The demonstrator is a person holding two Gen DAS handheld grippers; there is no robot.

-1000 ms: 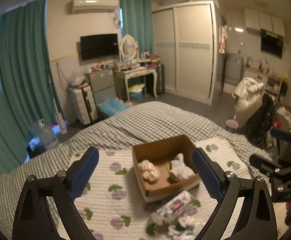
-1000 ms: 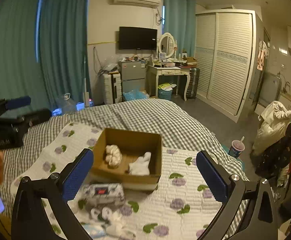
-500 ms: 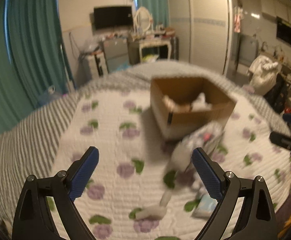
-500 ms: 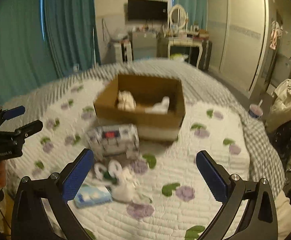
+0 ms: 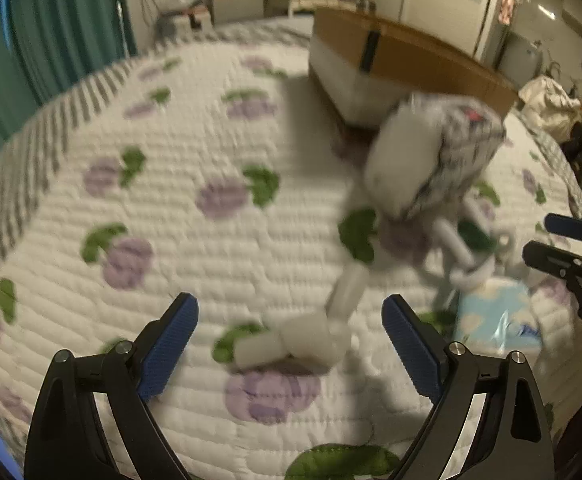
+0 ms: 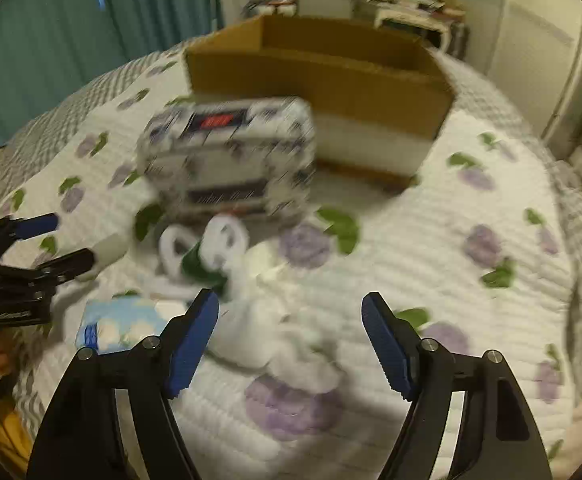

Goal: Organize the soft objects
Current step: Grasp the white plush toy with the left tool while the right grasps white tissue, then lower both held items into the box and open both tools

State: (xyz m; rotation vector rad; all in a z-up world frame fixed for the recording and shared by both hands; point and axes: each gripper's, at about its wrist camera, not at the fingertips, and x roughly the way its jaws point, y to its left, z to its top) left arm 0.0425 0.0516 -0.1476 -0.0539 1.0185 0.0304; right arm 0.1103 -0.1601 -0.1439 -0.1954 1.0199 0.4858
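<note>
No wording can be read anywhere. The wrapped tissue pack (image 6: pixel 227 156) carries a red label panel with print, but motion blur smears it past reading. The left tool (image 6: pixel 57 238) bears pale lettering on its body, perhaps a brand mark, too small and blurred to make out.

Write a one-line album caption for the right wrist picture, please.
Open right gripper above crumpled white cloth on floral quilt, brown cardboard box behind.

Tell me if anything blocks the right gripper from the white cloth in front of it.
Nothing visible does. The right gripper is open, and the white cloth lies on the quilt right between its fingers. The tissue pack sits off to the side.
</note>
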